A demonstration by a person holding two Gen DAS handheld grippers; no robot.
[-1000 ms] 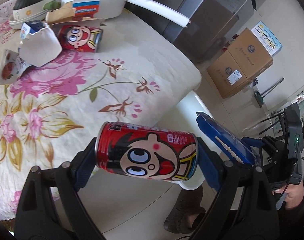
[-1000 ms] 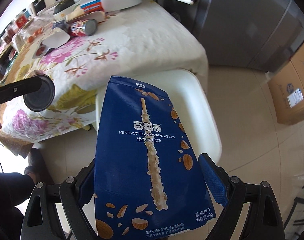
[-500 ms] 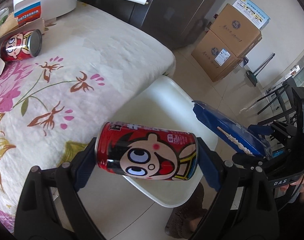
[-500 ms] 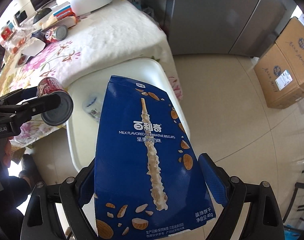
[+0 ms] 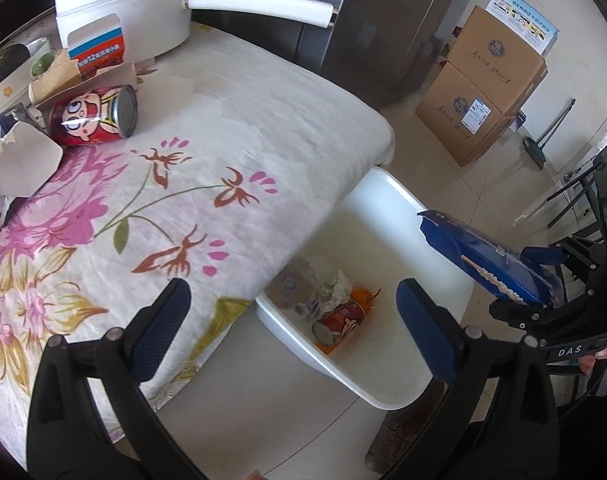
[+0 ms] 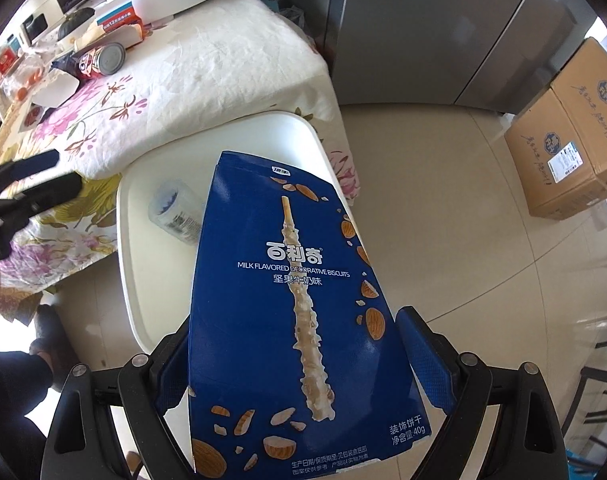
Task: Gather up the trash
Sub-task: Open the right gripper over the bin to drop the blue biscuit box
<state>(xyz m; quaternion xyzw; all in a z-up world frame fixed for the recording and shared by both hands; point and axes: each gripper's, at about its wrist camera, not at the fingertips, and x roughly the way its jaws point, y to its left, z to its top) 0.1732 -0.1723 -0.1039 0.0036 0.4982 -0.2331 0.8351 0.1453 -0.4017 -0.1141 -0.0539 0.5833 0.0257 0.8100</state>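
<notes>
Floral-clothed worktop (image 5: 239, 168) adjoins a white bin (image 5: 435, 240) holding a red can (image 5: 339, 322). Left gripper (image 5: 293, 322) fingers are opening, nothing between them. Right gripper (image 6: 299, 364) fingers clamp a blue biscuit box (image 6: 287, 320).

From my right tongs' camera, the blue biscuit box (image 6: 287, 320) hides most of the white bin (image 6: 143, 264) and part of the plastic bottle (image 6: 171, 208). From my left tongs' camera, the counter (image 5: 263, 128) covers the bin's near corner, and the crumpled scrap (image 5: 335, 288) inside is too small to identify.

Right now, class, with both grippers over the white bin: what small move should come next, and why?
Probably open the right gripper to drop the blue biscuit box: it hangs over the white bin, where a red can already lies, and the left gripper, jaws opening, holds nothing.
</notes>
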